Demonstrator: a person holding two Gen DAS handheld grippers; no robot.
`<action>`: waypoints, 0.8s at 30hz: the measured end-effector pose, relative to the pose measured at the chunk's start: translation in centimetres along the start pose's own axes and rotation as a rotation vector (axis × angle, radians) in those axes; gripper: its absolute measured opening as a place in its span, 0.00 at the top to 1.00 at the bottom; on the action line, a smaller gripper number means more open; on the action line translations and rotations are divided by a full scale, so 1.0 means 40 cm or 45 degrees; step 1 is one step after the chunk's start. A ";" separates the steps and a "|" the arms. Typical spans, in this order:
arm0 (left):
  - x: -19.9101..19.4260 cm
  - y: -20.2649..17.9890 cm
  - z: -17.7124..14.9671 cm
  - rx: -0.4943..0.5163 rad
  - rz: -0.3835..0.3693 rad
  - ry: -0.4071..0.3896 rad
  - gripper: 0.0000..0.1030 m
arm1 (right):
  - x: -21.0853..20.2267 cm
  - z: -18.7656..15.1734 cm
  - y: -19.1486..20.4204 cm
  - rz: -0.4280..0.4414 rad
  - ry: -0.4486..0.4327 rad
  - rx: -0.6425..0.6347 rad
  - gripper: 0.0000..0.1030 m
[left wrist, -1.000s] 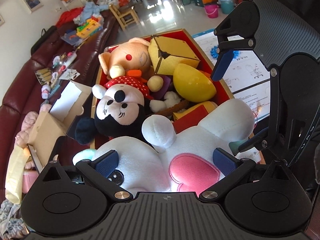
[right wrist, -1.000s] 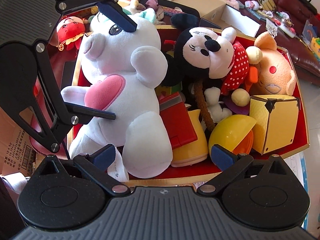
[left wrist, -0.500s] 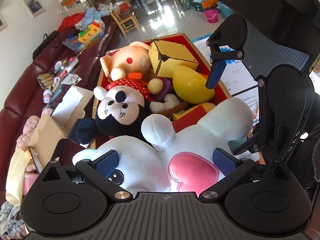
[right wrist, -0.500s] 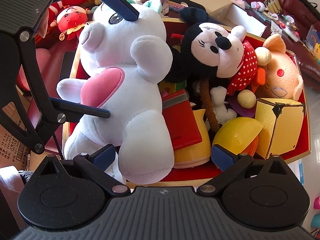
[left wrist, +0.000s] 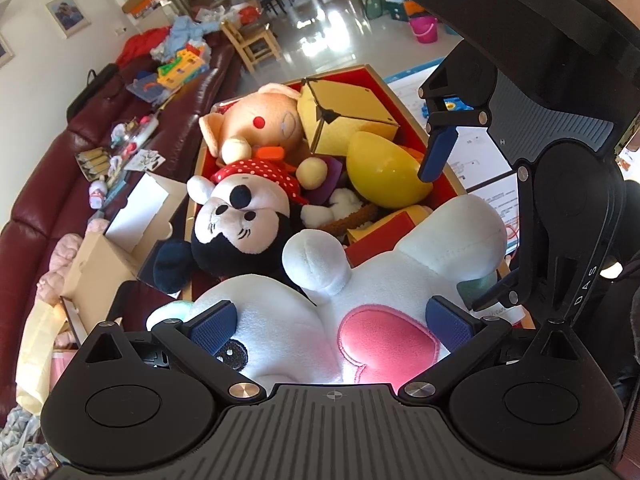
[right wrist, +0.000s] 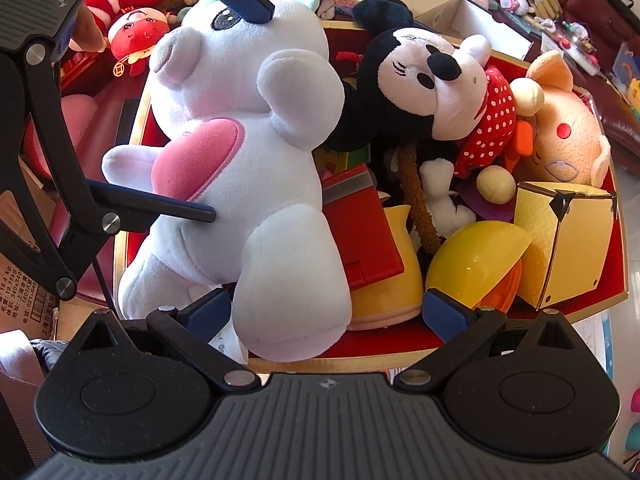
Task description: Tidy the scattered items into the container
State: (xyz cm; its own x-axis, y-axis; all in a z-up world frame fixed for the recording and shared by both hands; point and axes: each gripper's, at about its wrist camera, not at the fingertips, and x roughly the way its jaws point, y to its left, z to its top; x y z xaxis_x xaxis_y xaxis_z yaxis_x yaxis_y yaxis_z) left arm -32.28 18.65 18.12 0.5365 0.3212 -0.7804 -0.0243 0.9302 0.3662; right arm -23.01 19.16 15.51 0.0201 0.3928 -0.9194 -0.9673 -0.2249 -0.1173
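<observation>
A red box with a gold rim (left wrist: 451, 178) (right wrist: 600, 300) holds several toys: a Minnie plush (left wrist: 244, 216) (right wrist: 424, 84), a peach plush (left wrist: 256, 128) (right wrist: 568, 140), a yellow egg (left wrist: 384, 172) (right wrist: 476, 256) and a yellow cube (left wrist: 344, 116) (right wrist: 568, 240). A white plush with a pink heart (left wrist: 360, 312) (right wrist: 248, 152) lies at the box's near end. My left gripper (left wrist: 332, 320) is open, its pads at the plush's head and chest. My right gripper (right wrist: 326, 312) is open over the plush's leg.
A dark red sofa (left wrist: 48, 184) with small toys and an open cardboard box (left wrist: 104, 256) lies left of the container. Papers (left wrist: 488, 176) lie to its right. More plush toys (right wrist: 128, 44) sit beyond the white plush in the right wrist view.
Both grippers have pulled back and risen a little from the box. The right gripper has moved higher across the left wrist view. The white plush stays where it lies.
</observation>
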 end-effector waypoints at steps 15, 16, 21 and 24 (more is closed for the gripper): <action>0.009 -0.001 0.003 0.008 0.009 -0.002 0.00 | -0.001 0.004 0.004 -0.005 0.003 -0.009 0.01; 0.010 -0.001 0.002 0.007 0.009 -0.004 0.00 | -0.002 0.004 0.005 -0.006 0.004 -0.008 0.01; 0.012 -0.001 0.001 0.005 0.013 -0.010 0.00 | 0.001 0.004 0.005 -0.006 0.005 -0.011 0.01; 0.013 0.000 0.001 0.005 0.013 -0.010 0.00 | 0.003 0.004 0.006 -0.007 0.007 -0.012 0.01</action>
State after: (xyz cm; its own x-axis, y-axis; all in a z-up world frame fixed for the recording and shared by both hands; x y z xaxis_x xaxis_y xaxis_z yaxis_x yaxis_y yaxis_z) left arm -31.97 18.80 17.74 0.5426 0.3290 -0.7729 -0.0263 0.9263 0.3759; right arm -23.30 19.30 15.44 0.0265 0.3889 -0.9209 -0.9647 -0.2313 -0.1255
